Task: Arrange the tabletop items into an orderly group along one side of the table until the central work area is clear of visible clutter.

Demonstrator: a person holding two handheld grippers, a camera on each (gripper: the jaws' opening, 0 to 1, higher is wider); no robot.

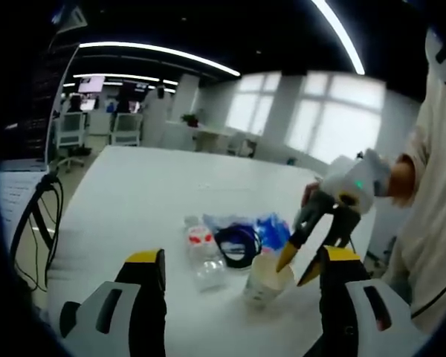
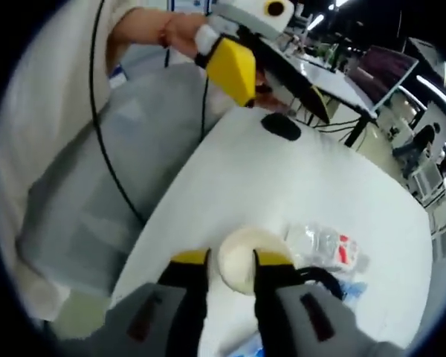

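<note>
A white counter [image 1: 134, 201] stands in a large office with ceiling light strips, bright windows and desks with chairs behind. Near its edge sit a white cup [image 1: 266, 281], a clear plastic bottle [image 1: 203, 253], a coiled dark cable [image 1: 238, 244] and blue packets [image 1: 276, 229]. The right tool [image 2: 231, 258] straddles the cup's rim, jaws parted. The left tool [image 1: 238, 266] hangs released, short of the bottle.

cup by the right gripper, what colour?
White or cream paper cup, plain, no print visible. It shows best in the right gripper view, between the right gripper tips.
</note>
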